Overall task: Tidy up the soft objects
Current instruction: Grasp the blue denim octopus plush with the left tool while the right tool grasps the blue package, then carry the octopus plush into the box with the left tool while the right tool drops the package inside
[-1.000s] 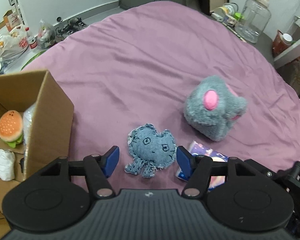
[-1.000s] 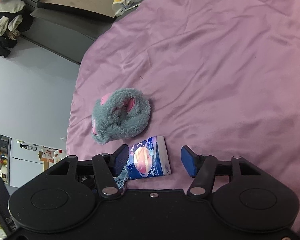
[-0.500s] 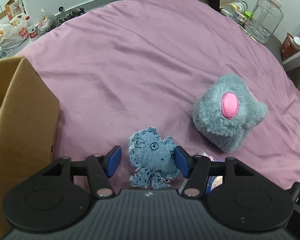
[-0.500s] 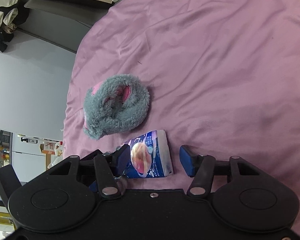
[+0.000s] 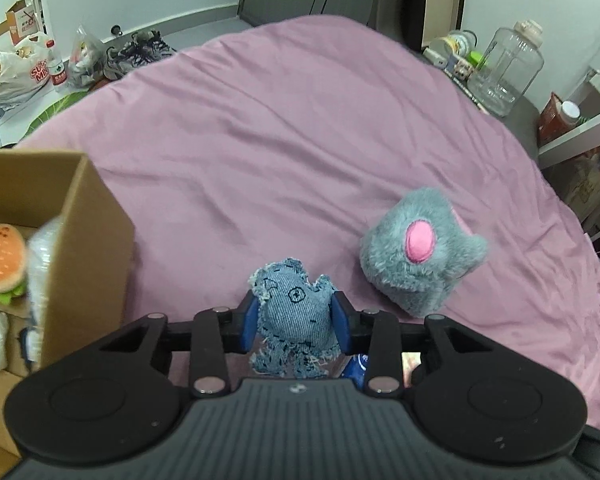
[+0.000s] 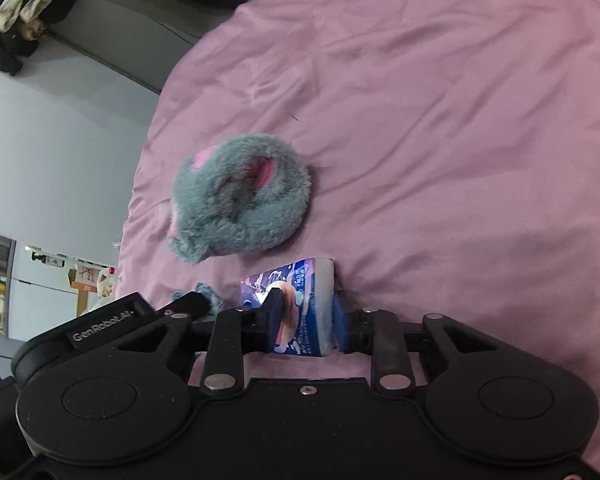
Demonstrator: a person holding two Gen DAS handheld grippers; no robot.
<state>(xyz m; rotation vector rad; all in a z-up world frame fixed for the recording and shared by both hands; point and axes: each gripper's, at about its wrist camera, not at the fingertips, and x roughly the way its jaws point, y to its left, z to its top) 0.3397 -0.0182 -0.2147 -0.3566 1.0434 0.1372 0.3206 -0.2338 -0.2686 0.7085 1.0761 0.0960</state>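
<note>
The denim toy [image 5: 296, 312], low centre, is now pinched as the left gripper [image 5: 296, 320] closes, the right gripper [image 6: 304, 320] likewise closing on the tissue pack [image 6: 300, 304], readying both for boxing.

Both tools point down: the left tool [image 5: 296, 320] and the right tool [image 6: 305, 328] are each closing, pads squeezing something soft

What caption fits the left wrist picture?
Left gripper closing on a denim toy over a purple bedspread, beside a cardboard box.
</note>
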